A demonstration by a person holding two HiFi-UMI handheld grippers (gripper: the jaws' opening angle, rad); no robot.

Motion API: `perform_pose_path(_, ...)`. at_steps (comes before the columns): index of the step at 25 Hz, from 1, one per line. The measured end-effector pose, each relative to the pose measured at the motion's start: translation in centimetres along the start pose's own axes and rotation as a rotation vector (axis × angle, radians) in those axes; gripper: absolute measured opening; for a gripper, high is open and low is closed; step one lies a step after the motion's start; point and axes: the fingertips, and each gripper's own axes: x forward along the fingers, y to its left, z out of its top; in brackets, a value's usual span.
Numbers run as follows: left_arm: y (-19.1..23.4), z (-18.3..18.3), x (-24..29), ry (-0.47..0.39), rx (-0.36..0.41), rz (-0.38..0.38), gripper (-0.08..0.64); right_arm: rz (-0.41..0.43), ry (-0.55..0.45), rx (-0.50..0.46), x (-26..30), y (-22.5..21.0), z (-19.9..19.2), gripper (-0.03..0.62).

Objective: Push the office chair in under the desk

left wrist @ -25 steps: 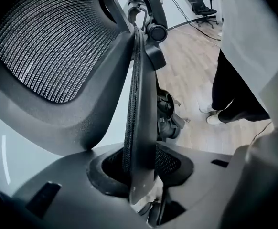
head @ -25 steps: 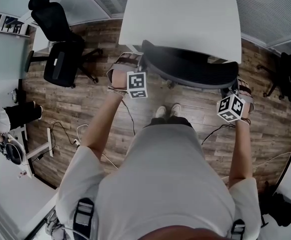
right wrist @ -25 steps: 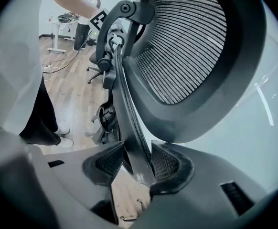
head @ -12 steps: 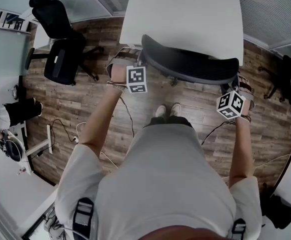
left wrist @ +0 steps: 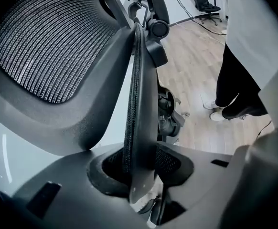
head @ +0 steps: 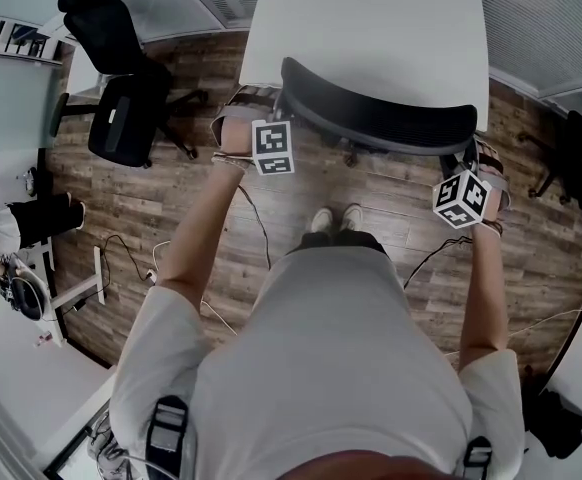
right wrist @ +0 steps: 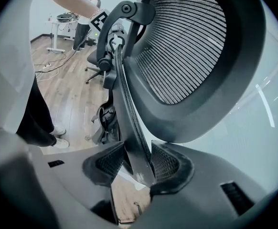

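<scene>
Head view gives me the brown wood-plank floor (head: 171, 208) first, with the white rectangular bench (head: 371, 28) standing on it at the top of the frame. The person carrying the rig, in a pale grey shirt (head: 331, 368), fills the lower half, both arms stretched forward.

The black mesh-backed office chair (head: 371, 118) stands between that person and the bench. Its curved backrest runs along the bench's near edge and overlaps it from this angle. I cannot see the seat from above. A second black swivel chair (head: 121, 108) stands well apart at the upper left, and a third dark chair (head: 581, 158) sits at the right border.

Left gripper view shows me the left tongs (left wrist: 139, 173) closed on the left side rim of the office chair's backrest. The rim stands upright between the ribbed black pads (left wrist: 109, 171), which bear on it from both sides. Right gripper view shows the same on the other side: the right tongs (right wrist: 138, 165) clamp the right rim, which leans slightly between their pads (right wrist: 165, 165).

From above, the two black-and-white marker cubes (head: 273, 148) (head: 461, 200) sit just behind the two ends of the backrest. A pair of white shoes (head: 336, 220) rests on the floor just behind the chair, and thin dark cables (head: 131, 266) trail over the planks at the left.
</scene>
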Motion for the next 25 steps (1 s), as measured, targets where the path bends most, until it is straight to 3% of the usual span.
perform_pose_path(18, 1.2, -0.8, 0.9, 0.019, 0.002, 0.013, 0.158, 0.003, 0.007, 0.0, 1.0, -0.9, 0.6, 0.183)
perform_pose_path(25, 0.8, -0.7, 0.0, -0.022, -0.104, 0.019, 0.196, 0.0, -0.035, 0.072, 0.3, -0.8, 1.4, 0.184)
